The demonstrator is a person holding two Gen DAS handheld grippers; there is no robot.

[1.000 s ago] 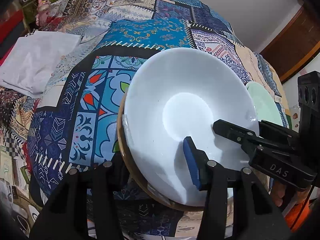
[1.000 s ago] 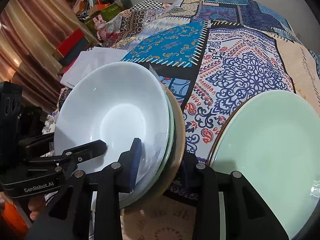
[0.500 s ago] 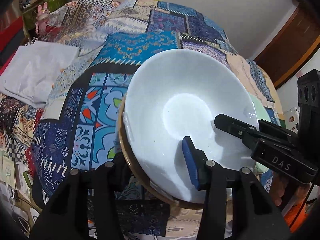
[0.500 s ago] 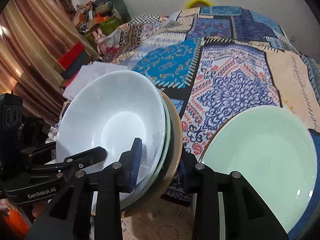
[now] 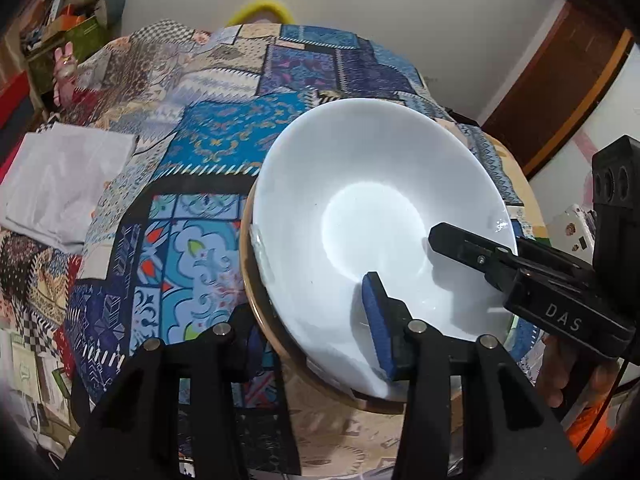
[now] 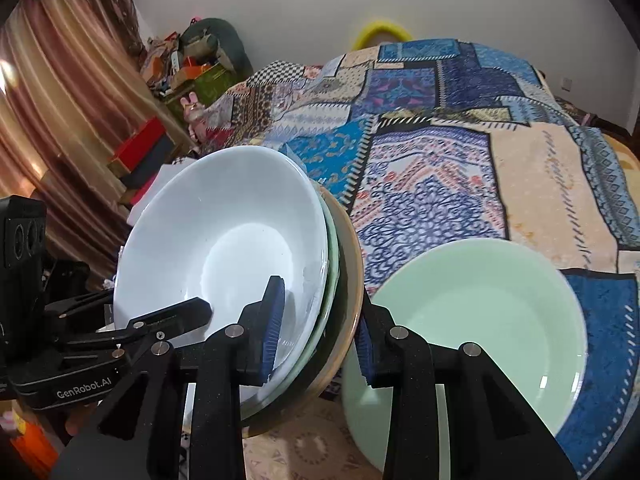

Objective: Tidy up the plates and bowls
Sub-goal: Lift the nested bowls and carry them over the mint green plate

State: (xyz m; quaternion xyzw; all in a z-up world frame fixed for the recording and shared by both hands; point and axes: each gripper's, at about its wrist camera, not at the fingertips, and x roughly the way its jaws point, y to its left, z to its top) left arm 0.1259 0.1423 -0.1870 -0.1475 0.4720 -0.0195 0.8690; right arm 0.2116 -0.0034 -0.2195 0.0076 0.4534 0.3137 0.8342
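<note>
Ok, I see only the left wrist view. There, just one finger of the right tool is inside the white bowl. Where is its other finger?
Observer: The right tool has its other finger under the tan plate at the bottom of the stack, so its jaws clamp the rim of the stack.
Operator: And is there any other dish near the stack? I cannot make one out.
Observer: Yes, a mint green plate lies on the patchwork bedspread, just to the right of the stack in the right wrist view.
</note>
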